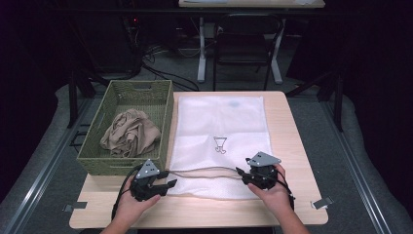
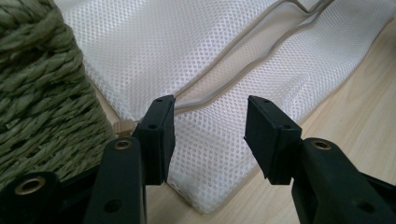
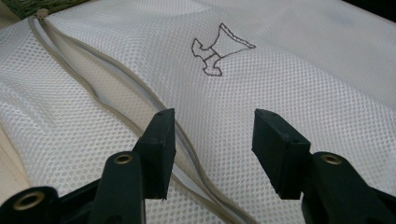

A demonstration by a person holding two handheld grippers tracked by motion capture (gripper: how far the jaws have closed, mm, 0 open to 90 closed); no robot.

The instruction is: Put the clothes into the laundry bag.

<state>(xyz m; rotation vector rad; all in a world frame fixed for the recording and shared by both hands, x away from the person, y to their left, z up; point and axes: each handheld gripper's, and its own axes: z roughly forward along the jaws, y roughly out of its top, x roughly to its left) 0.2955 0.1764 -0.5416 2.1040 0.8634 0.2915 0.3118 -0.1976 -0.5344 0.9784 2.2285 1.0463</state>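
Observation:
A white mesh laundry bag (image 1: 220, 141) lies flat on the wooden table, with a beige zipper (image 1: 204, 170) running along its near edge, slightly parted. My left gripper (image 1: 163, 185) sits at the bag's near left corner, jaws open over the mesh (image 2: 210, 140) by the zipper's end (image 2: 122, 127). At the zipper's right part my right gripper (image 1: 242, 175) is open too, with the mesh and zipper (image 3: 187, 140) under its jaws. A small dark emblem (image 3: 219, 49) is printed mid-bag. A beige garment (image 1: 130, 132) lies crumpled in the green woven basket (image 1: 113, 97).
The basket (image 2: 37, 93) stands right beside the bag's left edge, close to my left gripper. Bare table wood (image 1: 292, 146) borders the bag on the right and front. A chair (image 1: 246, 44) and table legs stand beyond the far edge.

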